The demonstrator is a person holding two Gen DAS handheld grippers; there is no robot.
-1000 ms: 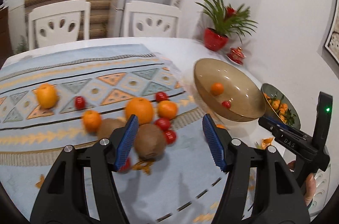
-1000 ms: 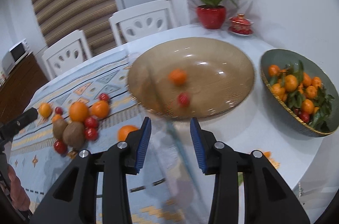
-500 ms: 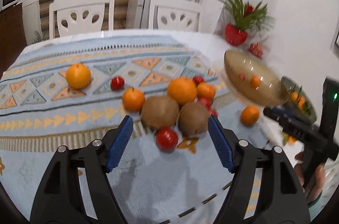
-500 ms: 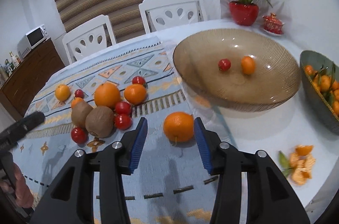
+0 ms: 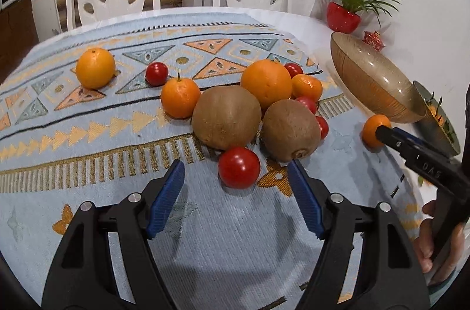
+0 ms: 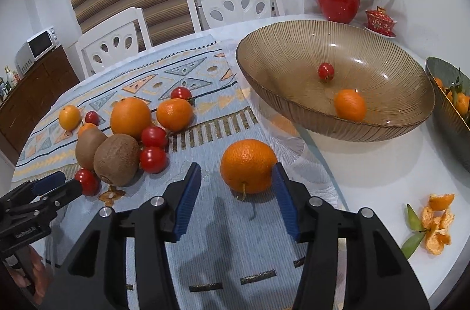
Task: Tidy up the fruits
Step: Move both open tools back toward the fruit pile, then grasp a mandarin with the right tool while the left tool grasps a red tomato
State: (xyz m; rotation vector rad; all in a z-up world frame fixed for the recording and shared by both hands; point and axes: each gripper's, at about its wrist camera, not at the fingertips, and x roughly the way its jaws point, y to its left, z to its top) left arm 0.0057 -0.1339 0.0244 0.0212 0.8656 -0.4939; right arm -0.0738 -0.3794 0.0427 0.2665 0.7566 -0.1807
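Two fruits lie in the amber bowl [image 6: 293, 92] at the far right: a cherry tomato [image 6: 326, 71] and a small orange [image 6: 350, 105]. Most remain on the counter [image 6: 382, 163]: kiwis, oranges and tomatoes clustered on the patterned cloth [image 5: 88, 139]. The right claw [image 6: 236, 186] stands wide around a lone orange [image 6: 248, 166], not yet closed; the left claw [image 5: 236, 183] gapes near a tomato [image 5: 238, 167], empty.

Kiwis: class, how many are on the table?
2. One kiwi lies mid-cloth beside the big orange; the other kiwi touches it on the right. The fruit pile could hide more.
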